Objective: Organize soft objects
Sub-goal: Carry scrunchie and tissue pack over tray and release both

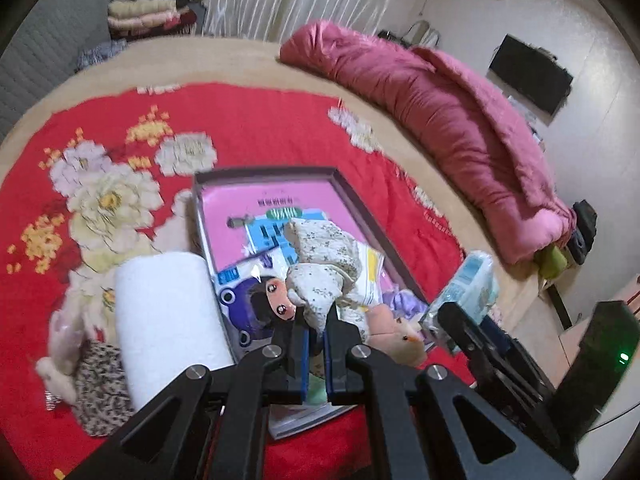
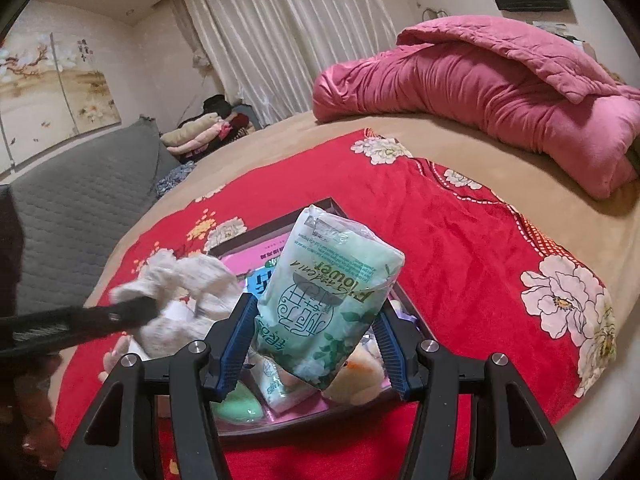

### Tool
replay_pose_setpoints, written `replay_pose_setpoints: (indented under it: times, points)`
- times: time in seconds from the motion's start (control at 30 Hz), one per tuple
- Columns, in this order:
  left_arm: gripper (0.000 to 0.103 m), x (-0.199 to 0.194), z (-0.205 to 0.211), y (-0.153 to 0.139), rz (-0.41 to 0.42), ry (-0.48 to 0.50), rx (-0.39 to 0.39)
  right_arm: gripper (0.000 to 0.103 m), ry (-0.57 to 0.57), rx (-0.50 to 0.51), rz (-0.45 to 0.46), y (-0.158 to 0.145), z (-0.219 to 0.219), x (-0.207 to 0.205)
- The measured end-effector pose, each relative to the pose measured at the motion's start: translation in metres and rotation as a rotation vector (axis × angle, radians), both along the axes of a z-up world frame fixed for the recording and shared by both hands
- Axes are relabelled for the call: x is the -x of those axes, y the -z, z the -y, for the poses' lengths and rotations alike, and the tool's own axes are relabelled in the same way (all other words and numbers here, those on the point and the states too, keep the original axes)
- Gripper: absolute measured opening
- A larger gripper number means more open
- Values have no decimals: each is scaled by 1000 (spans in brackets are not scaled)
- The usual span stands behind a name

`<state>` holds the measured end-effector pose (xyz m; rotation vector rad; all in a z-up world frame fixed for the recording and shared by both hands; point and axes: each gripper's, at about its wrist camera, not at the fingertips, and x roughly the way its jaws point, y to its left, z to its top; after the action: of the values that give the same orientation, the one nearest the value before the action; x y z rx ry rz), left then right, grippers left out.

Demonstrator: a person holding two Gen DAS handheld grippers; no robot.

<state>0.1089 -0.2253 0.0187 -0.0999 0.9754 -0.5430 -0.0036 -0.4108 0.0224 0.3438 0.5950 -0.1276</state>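
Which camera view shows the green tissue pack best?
The right wrist view: the green tissue pack fills the centre, clamped in the right tool, its print readable. In the left wrist view the same pack is small, blurred and partly hidden at the right, beyond the box.

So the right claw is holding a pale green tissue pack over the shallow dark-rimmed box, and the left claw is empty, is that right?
Not quite. The right claw does hold the pale green tissue pack over the shallow dark-rimmed box. The left claw is not empty, though: the left wrist view shows it shut on a cream flower-print cloth bundle.
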Motion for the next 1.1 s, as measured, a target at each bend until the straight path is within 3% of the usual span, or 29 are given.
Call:
replay_pose_setpoints:
  times: [0.57,1.1]
  points:
    - [5,-14,19,44,-65,24,-88,60,1,48,-103,26,15,-43]
    - [5,-13,23,54,-53,41,-138,60,-33,66,-166,50,12,-76]
